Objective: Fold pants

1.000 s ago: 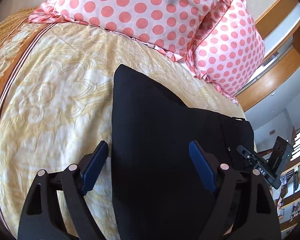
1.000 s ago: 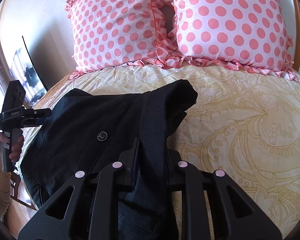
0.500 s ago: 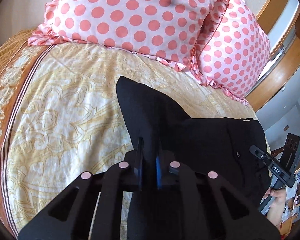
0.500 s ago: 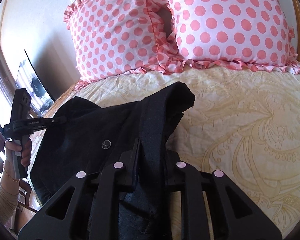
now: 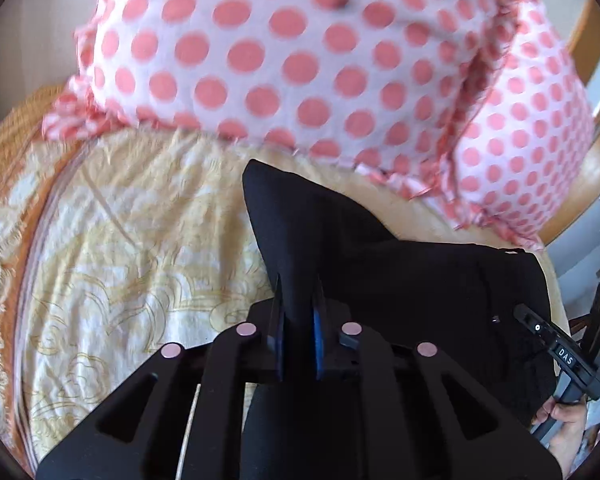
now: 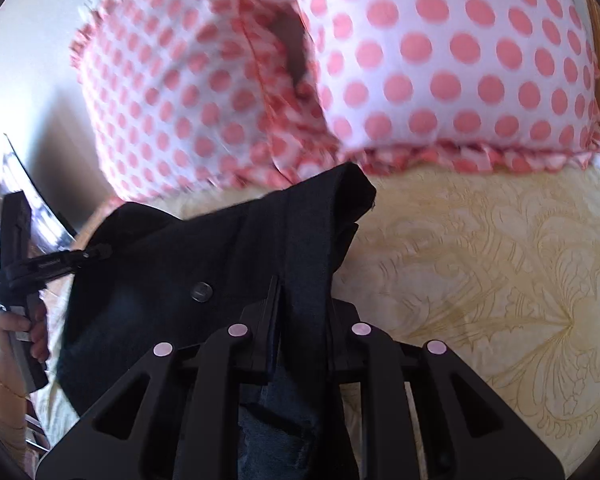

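Pants [image 5: 400, 280], black, lie on the yellow patterned bed [image 5: 140, 240] just below two pink polka-dot pillows [image 5: 300, 60], bunched and partly lifted at the near edge; the left hand-held gripper [image 5: 298, 320], which stood wide apart over the cloth a second ago, is now pinched tight on a ridge of fabric; the right hand-held gripper [image 6: 300, 312] remains clamped on its own fold of the pants [image 6: 220, 260], as before. Both views have tipped toward the pillows and blurred, so both ends seem to be rising and travelling forward together; I judge the fold proper is beginning, with the held edge to be carried over the rest.
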